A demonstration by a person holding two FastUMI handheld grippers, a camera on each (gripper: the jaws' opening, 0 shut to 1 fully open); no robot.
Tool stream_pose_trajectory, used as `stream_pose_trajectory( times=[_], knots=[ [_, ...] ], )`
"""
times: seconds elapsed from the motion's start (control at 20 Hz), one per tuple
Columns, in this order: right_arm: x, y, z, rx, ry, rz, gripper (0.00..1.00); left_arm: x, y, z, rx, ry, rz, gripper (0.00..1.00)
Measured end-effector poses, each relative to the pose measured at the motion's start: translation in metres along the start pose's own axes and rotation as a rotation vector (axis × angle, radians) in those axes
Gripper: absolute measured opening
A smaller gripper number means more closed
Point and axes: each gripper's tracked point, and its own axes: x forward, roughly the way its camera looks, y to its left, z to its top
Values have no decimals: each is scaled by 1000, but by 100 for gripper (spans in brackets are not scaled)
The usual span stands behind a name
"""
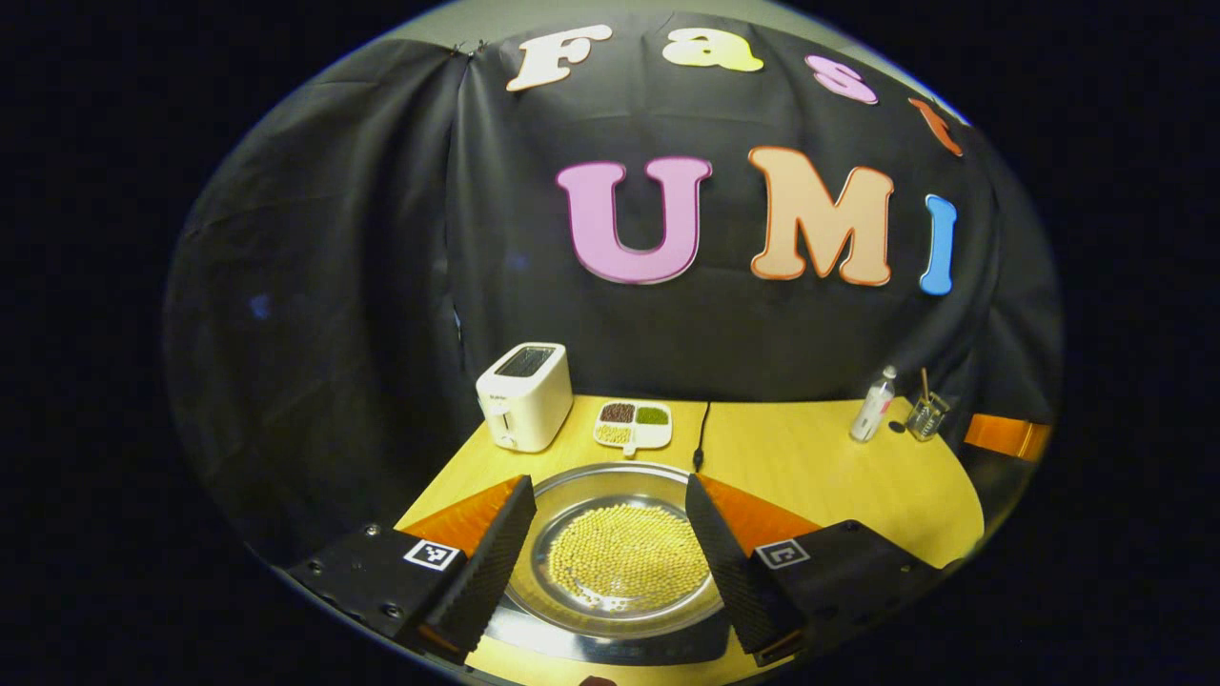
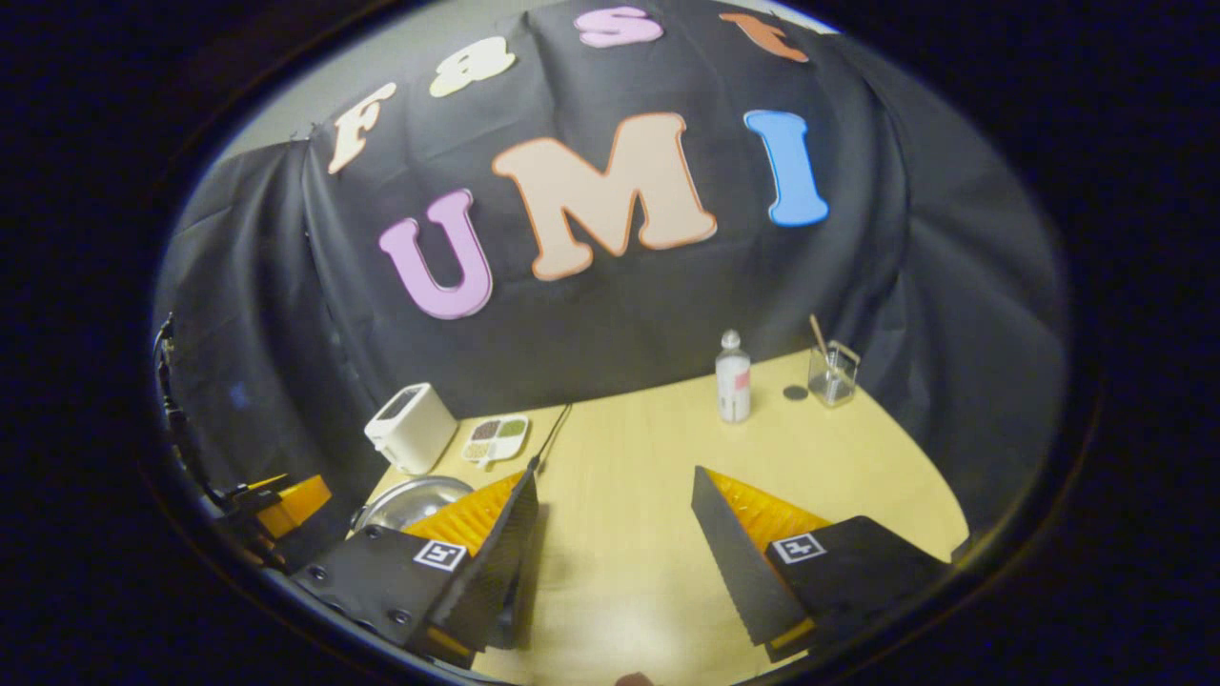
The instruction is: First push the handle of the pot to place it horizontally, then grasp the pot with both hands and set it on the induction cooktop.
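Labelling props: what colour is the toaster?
White, with a dark slot on top; the toaster shows best in the left gripper view.

Staged kitchen mock-up in a recording booth: black cloth wall (image 1: 381,238) behind a light wood table (image 2: 629,457), white toaster (image 1: 524,395) far left, divided dish of beans (image 1: 633,424) beside it, bottle (image 2: 732,377) and glass jar (image 2: 832,375) far right.
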Motion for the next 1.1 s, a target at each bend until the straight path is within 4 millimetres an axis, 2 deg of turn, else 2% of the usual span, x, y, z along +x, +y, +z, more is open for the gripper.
stream_pose_trajectory(
  times=[0.05, 0.2, 0.25, 0.35, 0.4, 0.5, 0.55, 0.65, 0.7, 0.85, 0.9, 0.95, 1.0, 1.05, 1.1],
  knots=[
    [-9, -7, 14, -20, -36, 5, 92, -10, -11, 11, -9, -35, -2, 96],
    [-38, -26, 52, -72, -125, 18, 92, -41, -41, 41, -9, -139, 1, 96],
    [-45, -28, 59, -80, -147, 27, 92, -51, -50, 50, -6, -168, 4, 94],
    [-60, -33, 74, -88, -194, 50, 93, -69, -65, 63, -3, -213, 6, 96],
    [-66, -36, 80, -91, -214, 61, 93, -77, -71, 64, -2, -228, 9, 94],
    [-79, -41, 88, -94, -248, 79, 92, -88, -82, 67, 0, -252, 16, 96],
    [-86, -44, 91, -97, -265, 87, 92, -95, -86, 68, -4, -265, 20, 93],
    [-96, -52, 96, -99, -290, 97, 92, -105, -94, 67, -16, -281, 23, 96],
    [-101, -55, 97, -97, -296, 103, 99, -110, -99, 65, -21, -283, 24, 96],
    [-112, -65, 96, -75, -308, 127, 99, -121, -107, 61, -18, -283, 38, 96],
    [-114, -68, 96, -72, -309, 133, 92, -125, -110, 59, -13, -284, 45, 93],
    [-121, -71, 101, -75, -308, 138, 92, -128, -113, 58, -9, -283, 50, 96],
    [-125, -75, 102, -80, -308, 140, 92, -132, -117, 57, -5, -286, 51, 93],
    [-126, -78, 102, -86, -309, 142, 92, -136, -121, 56, -3, -290, 51, 96],
    [-129, -80, 103, -88, -314, 142, 92, -140, -126, 55, -1, -294, 50, 94]
  ],
)
